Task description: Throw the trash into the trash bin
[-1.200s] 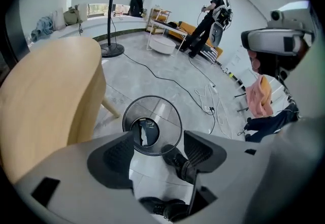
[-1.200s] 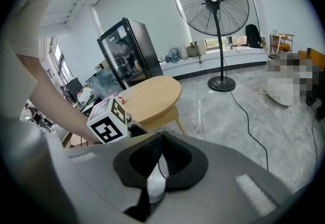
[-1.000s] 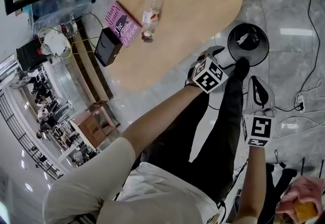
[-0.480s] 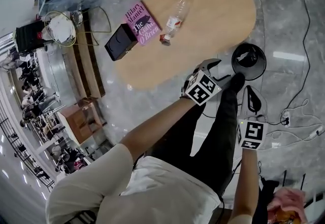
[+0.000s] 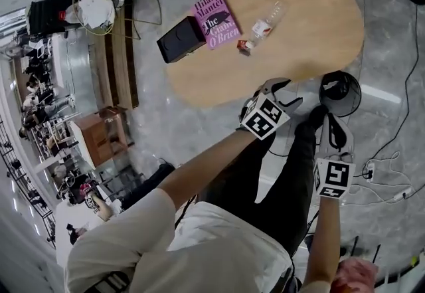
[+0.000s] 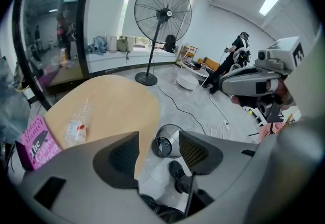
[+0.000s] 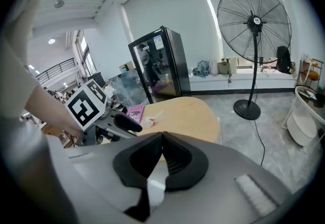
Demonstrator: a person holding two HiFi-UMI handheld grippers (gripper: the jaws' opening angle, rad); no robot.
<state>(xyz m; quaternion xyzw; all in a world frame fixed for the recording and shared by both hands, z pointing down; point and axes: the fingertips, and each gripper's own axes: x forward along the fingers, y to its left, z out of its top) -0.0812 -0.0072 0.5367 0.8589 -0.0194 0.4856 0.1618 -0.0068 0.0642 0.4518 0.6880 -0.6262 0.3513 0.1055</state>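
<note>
While trash bin [image 5: 340, 94] holds scrap [image 6: 164, 145], left gripper [image 5: 289, 91] fingers apart, empty, just closing, right gripper [image 5: 330, 123] fingers together.

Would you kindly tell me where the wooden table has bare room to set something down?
The wooden table is bare across its broad end, from the plastic bottle to the edge by the trash bin, and along the near edge. It is crowded at the other end, where the black box, pink book and bottle sit close together.

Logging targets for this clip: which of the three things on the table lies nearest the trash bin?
The clear plastic bottle, lying on its side; the pink book and black box lie farther from the trash bin.
</note>
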